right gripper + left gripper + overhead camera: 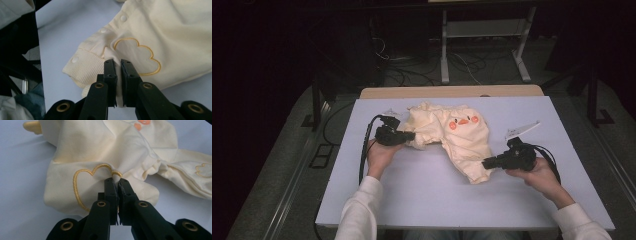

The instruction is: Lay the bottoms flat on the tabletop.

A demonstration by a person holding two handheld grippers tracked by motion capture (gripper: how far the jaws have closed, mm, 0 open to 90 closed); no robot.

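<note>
Both grippers are clamped on a cream baby garment [457, 137] lying on the pale blue table cover [432, 195]: the left gripper [411, 135] pinches a fold beside an embroidered yellow outline at the garment's left end, and the right gripper [485, 163] pinches fabric next to the ribbed cuff [82, 68] at its lower right end. The garment sits in the far middle of the cover, well inside every edge. Bare cover stretches wide between the person's sleeves toward the near edge, and a strip lies free along each side. A small white tag [522, 129] rests just beyond the right gripper.
</note>
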